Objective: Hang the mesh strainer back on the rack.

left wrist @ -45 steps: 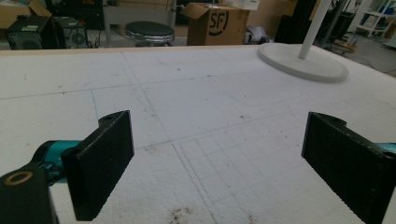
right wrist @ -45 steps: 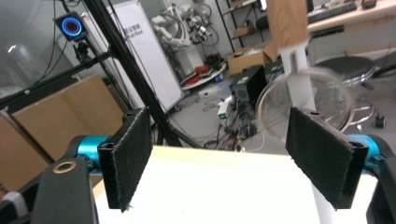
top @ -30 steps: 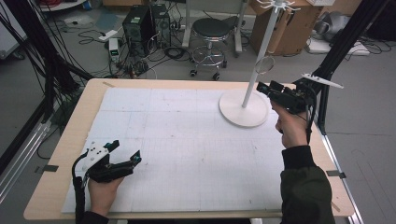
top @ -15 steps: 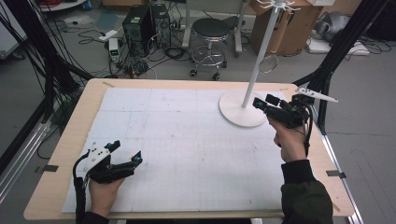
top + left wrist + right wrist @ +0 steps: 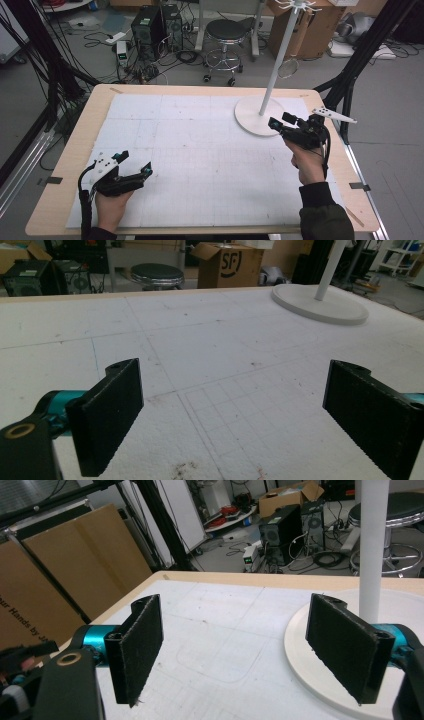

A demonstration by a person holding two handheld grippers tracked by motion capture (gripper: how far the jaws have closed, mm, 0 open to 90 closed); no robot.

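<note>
A white stand rises at the table's far right, with a round base (image 5: pixel 257 116) and a thin pole (image 5: pixel 277 65). A wire ring (image 5: pixel 288 67) hangs beside the pole. My right gripper (image 5: pixel 279 121) hovers at the base's right near rim, pointing left, open and holding nothing. In the right gripper view its jaws (image 5: pixel 240 645) stand wide apart, with the base (image 5: pixel 320 645) and pole (image 5: pixel 374 545) just ahead. My left gripper (image 5: pixel 137 165) rests low over the mat at the near left, open and holding nothing. The left gripper view (image 5: pixel 230 410) shows the stand's base (image 5: pixel 320 302) far off.
A white gridded mat (image 5: pixel 200 150) covers the wooden table (image 5: pixel 65 165). Beyond the far edge stand a stool (image 5: pixel 227 32), a computer tower (image 5: pixel 150 25) with cables, and cardboard boxes (image 5: pixel 320 30). Black frame posts (image 5: pixel 360 60) rise at the right.
My right gripper has come down and toward the near side, slightly left, from beside the pole to the base's near rim. The left gripper has stayed put.
</note>
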